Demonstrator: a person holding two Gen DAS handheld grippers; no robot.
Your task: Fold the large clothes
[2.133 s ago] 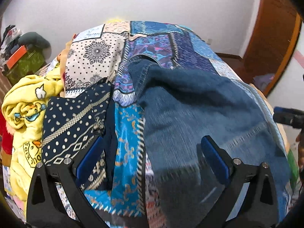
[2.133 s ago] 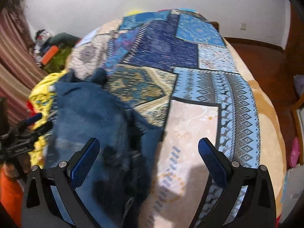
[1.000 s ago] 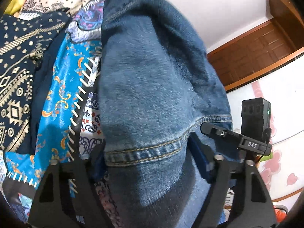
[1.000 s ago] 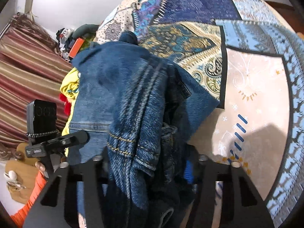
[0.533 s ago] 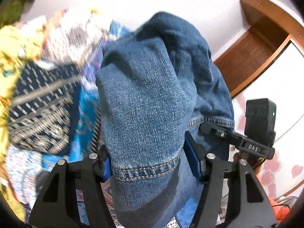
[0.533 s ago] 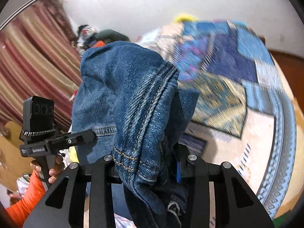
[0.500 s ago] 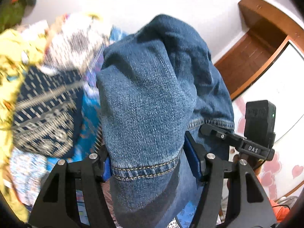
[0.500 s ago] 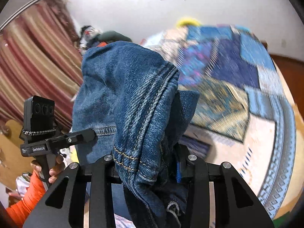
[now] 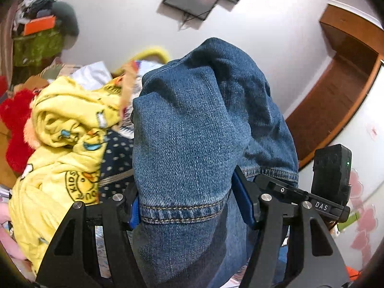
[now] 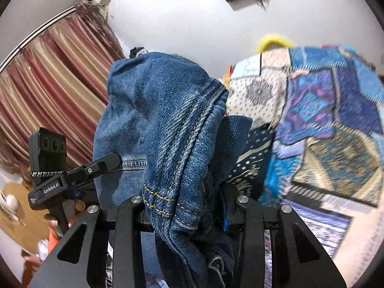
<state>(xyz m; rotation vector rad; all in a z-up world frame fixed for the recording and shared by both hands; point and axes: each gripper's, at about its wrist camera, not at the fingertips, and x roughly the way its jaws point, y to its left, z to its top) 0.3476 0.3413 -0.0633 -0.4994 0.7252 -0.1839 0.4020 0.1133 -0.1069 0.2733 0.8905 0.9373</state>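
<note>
Both grippers are showing black cut-out frames with silver screws and blue pads, the left gripper (image 9: 183, 206) facing a "DAS" marking, the right gripper (image 10: 186, 212) facing "GenRobot.AI" lettering above an orange sleeve (image 10: 51, 237).

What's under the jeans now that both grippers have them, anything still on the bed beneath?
The jeans hang clamped in the left gripper and right gripper. Beside them show a navy patterned cloth, a yellow blanket and the patchwork bedspread. Directly beneath, the denim hides everything.
</note>
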